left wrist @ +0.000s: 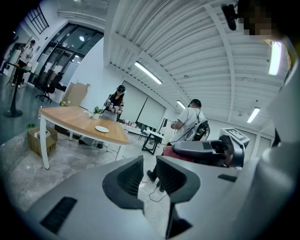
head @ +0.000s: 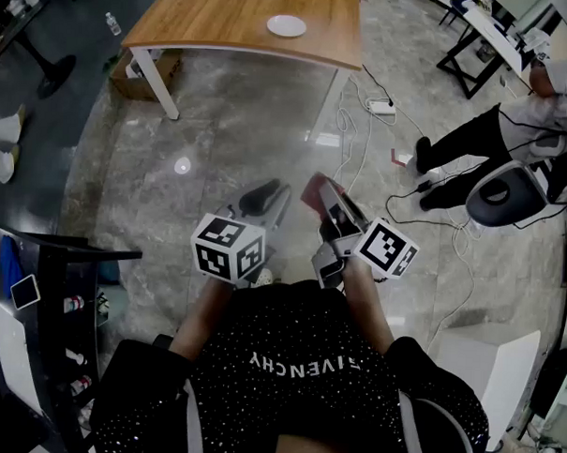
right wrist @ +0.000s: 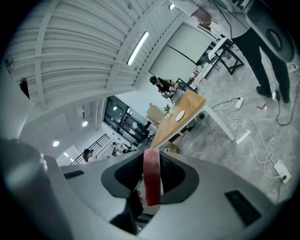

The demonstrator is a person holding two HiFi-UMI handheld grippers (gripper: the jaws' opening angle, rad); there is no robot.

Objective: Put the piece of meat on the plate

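A white plate lies on the wooden table far ahead; the plate also shows in the left gripper view, and the plate in the right gripper view. My right gripper is shut on a flat red piece of meat, held in the air over the floor. The meat stands on edge between the right gripper pads. My left gripper hangs beside it, jaws a narrow gap apart. Nothing is between the left gripper pads.
A person stands at the right by a dark desk. Cables and a power strip lie on the marble floor between me and the table. A cardboard box sits under the table. A dark shelf is at my left.
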